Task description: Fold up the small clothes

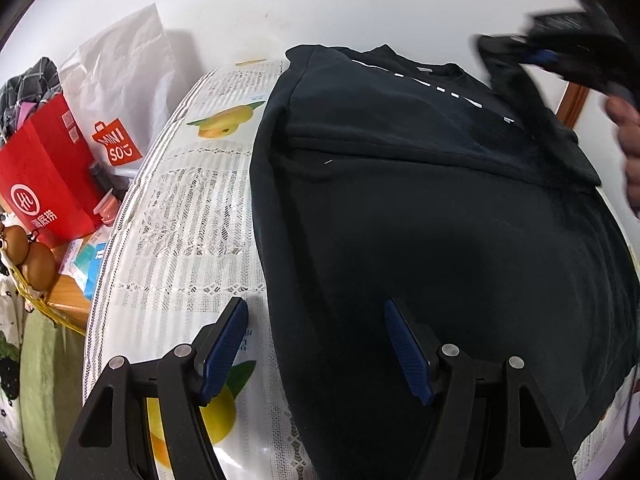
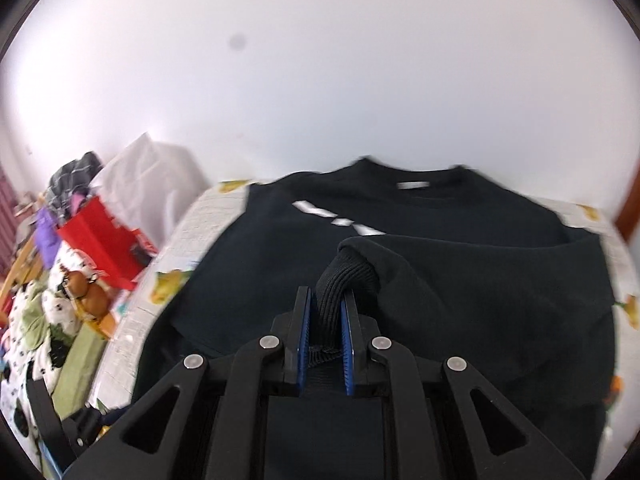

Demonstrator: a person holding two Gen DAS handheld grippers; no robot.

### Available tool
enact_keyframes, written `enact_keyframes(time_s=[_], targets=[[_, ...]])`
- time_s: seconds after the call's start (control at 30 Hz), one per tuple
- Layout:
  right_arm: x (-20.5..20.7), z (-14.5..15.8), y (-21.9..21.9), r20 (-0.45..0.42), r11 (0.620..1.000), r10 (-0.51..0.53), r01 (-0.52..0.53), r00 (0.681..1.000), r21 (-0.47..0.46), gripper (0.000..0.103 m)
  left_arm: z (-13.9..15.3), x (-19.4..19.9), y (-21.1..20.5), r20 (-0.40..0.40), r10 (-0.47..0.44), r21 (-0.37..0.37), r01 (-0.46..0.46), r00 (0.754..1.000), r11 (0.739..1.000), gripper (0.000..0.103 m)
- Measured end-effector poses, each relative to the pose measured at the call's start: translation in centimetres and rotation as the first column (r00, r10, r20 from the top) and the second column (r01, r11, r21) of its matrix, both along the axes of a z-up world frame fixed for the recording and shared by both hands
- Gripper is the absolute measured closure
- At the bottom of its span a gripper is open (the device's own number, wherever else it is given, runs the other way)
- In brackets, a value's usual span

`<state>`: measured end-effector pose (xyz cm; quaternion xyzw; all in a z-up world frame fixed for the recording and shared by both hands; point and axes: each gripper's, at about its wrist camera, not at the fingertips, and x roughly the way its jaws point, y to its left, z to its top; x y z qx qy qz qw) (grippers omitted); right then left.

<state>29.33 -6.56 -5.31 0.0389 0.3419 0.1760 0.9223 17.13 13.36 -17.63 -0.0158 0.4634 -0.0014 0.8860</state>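
Observation:
A black sweatshirt with white lettering lies spread on the table, collar at the far side; it also shows in the right wrist view. My left gripper is open and empty, low over the sweatshirt's near left edge. My right gripper is shut on the ribbed cuff of the right sleeve and holds it lifted over the sweatshirt's body. In the left wrist view the right gripper appears blurred at the upper right with the sleeve hanging from it.
A white lace tablecloth with lemon prints covers the table. Left of the table are a red paper bag, a white Miniso bag, brown eggs in a yellow basket and other clutter. A white wall stands behind.

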Motion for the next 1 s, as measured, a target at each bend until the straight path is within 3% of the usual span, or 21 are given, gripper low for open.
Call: enact_keyframes(time_s=[0.23, 0.37, 0.57, 0.73, 1.0], targets=[[3.3, -1.3, 3.9, -0.020, 0.987, 0.123, -0.121, 0.992, 0.109, 0.089, 0.1, 0.2, 0.4, -0.001, -0.008, -0.003, 0.008, 1.000, 1.000, 0.034], [2.6, -1.0, 3.7, 0.005, 0.983, 0.151, -0.151, 0.988, 0.106, 0.077, 0.5, 0.4, 0.8, 0.000, 0.020, -0.005, -0.020, 1.000, 1.000, 0.035], [0.0, -1.0, -3.5, 0.038, 0.999, 0.035, -0.036, 0.999, 0.029, 0.072, 2.5, 1.5, 0.5, 0.029, 0.048, -0.031, -0.048, 0.998, 0.998, 0.036], [-2.4, -3.7, -12.0, 0.011, 0.976, -0.164, 0.164, 0.986, -0.144, 0.072, 5.3, 3.6, -1.1, 0.082, 0.057, -0.036, -0.055, 0.995, 0.998, 0.036], [-3.6, -8.6, -22.2, -0.092, 0.949, -0.301, 0.289, 0.949, -0.122, 0.076, 6.6, 7.9, -4.2, 0.104, 0.091, -0.056, -0.086, 0.990, 0.995, 0.036]])
